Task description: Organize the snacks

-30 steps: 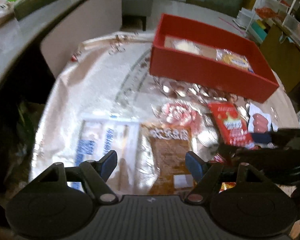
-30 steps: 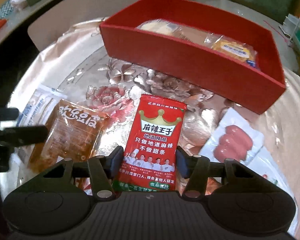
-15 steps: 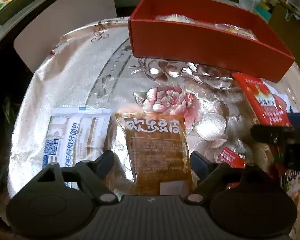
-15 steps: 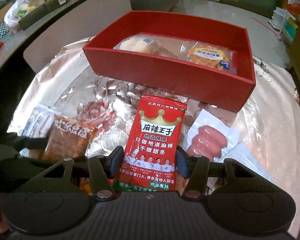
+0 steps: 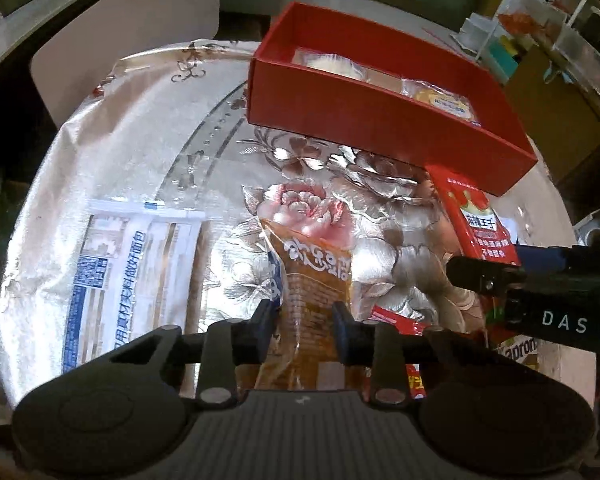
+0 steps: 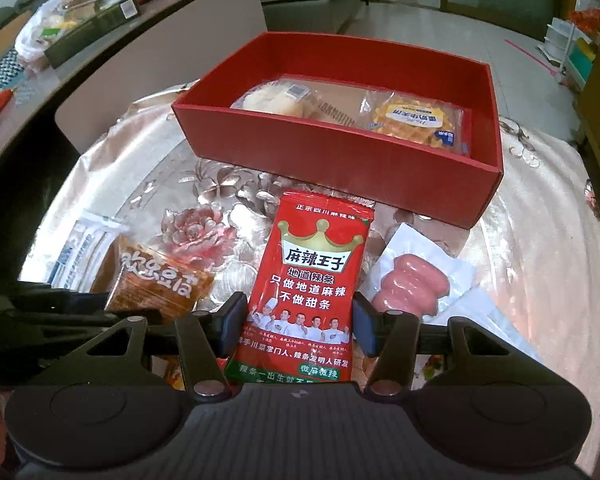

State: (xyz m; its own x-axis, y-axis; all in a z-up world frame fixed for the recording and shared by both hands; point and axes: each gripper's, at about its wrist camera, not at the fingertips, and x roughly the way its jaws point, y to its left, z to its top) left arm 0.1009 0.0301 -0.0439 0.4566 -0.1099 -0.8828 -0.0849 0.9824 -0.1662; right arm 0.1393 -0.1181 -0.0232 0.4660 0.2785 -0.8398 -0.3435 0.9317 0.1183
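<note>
- Our left gripper (image 5: 305, 320) points forward and downward, its two dark fingers (image 5: 265, 322) drawn in close and pinching a brown snack pouch (image 5: 315, 280) between them.
- Our right gripper (image 6: 300, 322) also points forward, tilted down, its fingers (image 6: 233, 320) set wider and pressed against both edges of a red snack packet (image 6: 312, 280).
- In the left wrist view, our right gripper (image 5: 540, 288) shows side-on at the right edge, level with the left one and near it.
- In the right wrist view, our left gripper (image 6: 52, 312) shows as a dark shape at the left edge.
</note>
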